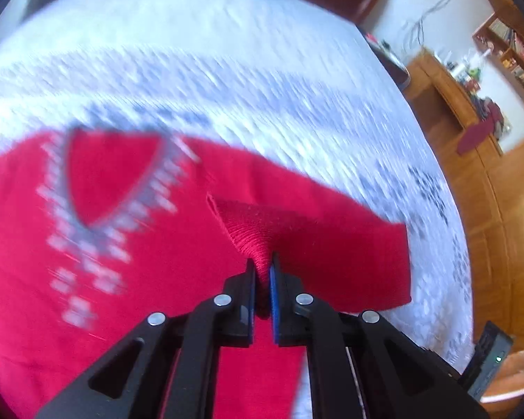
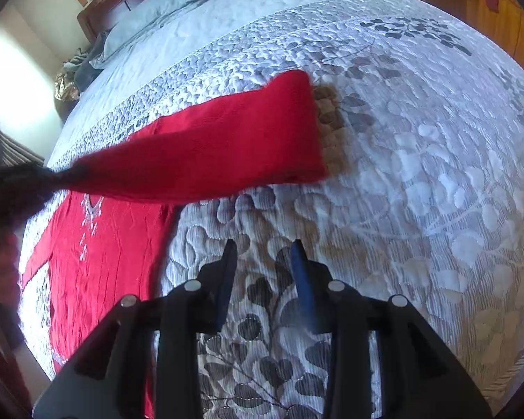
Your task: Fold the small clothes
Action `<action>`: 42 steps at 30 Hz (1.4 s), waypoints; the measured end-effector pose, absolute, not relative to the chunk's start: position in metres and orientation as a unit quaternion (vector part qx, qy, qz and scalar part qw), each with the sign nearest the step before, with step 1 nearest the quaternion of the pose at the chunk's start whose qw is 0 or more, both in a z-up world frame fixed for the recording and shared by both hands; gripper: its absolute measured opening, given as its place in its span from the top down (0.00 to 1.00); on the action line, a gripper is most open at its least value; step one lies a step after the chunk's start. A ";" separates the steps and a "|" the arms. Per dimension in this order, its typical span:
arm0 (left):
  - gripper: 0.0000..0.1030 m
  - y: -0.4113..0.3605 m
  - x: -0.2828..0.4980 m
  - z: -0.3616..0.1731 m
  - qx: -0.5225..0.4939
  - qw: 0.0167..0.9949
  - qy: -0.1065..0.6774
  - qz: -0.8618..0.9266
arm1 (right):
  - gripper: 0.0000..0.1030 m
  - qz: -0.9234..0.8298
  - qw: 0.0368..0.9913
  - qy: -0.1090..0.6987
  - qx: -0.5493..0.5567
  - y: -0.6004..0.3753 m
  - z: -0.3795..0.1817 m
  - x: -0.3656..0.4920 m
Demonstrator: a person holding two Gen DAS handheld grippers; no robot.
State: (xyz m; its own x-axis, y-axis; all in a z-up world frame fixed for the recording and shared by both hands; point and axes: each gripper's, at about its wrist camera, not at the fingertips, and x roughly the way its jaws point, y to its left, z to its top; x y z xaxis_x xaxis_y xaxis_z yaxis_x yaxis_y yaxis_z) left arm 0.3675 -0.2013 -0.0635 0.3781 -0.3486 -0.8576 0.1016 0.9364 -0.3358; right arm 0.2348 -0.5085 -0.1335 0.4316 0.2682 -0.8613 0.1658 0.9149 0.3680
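Left gripper (image 1: 262, 272) pinched red knit garment's (image 2: 104, 262) sleeve (image 2: 206, 153), lifted; right gripper (image 2: 263, 258) stood part-open, empty, over bare grey leaf-patterned quilted bedspread (image 2: 419, 174); wooden floor (image 1: 513, 209) beyond bed edge.

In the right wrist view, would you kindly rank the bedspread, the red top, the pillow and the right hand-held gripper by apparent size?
1. Bedspread.
2. Red top and right hand-held gripper: similar, and the gripper sits nearest the camera, so unranked.
3. Pillow.
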 end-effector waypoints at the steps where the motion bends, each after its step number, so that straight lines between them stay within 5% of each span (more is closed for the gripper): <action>1: 0.94 -0.182 0.371 -0.055 -0.109 0.830 0.533 -0.124 | 0.68 0.033 0.821 0.534 0.200 -0.506 -0.134 0.236; 8: 0.94 -0.059 0.391 -0.041 -0.069 0.860 0.506 -0.005 | 0.68 0.058 0.822 0.538 0.178 -0.482 -0.134 0.239; 18: 0.93 0.058 0.395 -0.111 -0.097 0.833 0.537 0.088 | 0.63 0.090 0.812 0.552 0.166 -0.452 -0.135 0.246; 23: 0.92 0.067 0.388 -0.135 -0.087 0.826 0.553 0.069 | 0.40 0.101 0.797 0.561 0.199 -0.439 -0.130 0.289; 26: 0.91 0.064 0.386 -0.143 -0.077 0.826 0.555 0.065 | 0.40 0.109 0.767 0.595 0.216 -0.428 -0.146 0.326; 28: 0.91 0.062 0.386 -0.145 -0.067 0.827 0.554 0.064 | 0.43 0.113 0.750 0.612 0.226 -0.421 -0.156 0.340; 30: 0.90 0.060 0.389 -0.146 -0.057 0.828 0.555 0.062 | 0.58 0.108 0.739 0.627 0.222 -0.414 -0.163 0.350; 31: 0.89 0.059 0.390 -0.146 -0.052 0.827 0.556 0.062 | 0.84 0.105 0.737 0.631 0.216 -0.413 -0.164 0.351; 32: 0.87 0.057 0.391 -0.147 -0.046 0.826 0.559 0.062 | 0.89 0.111 0.733 0.636 0.215 -0.413 -0.164 0.352; 42: 0.81 0.057 0.387 -0.160 -0.042 0.831 0.551 0.052 | 0.90 0.082 0.731 0.651 0.189 -0.420 -0.174 0.347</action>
State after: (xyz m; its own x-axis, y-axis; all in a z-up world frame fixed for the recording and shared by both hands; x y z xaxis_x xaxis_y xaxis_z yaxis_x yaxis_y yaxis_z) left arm 0.3875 0.0568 -0.1603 0.3863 0.0408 -0.9215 -0.1331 0.9910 -0.0119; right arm 0.3474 -0.4199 -0.1744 0.1392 0.3664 -0.9200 0.1266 0.9148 0.3835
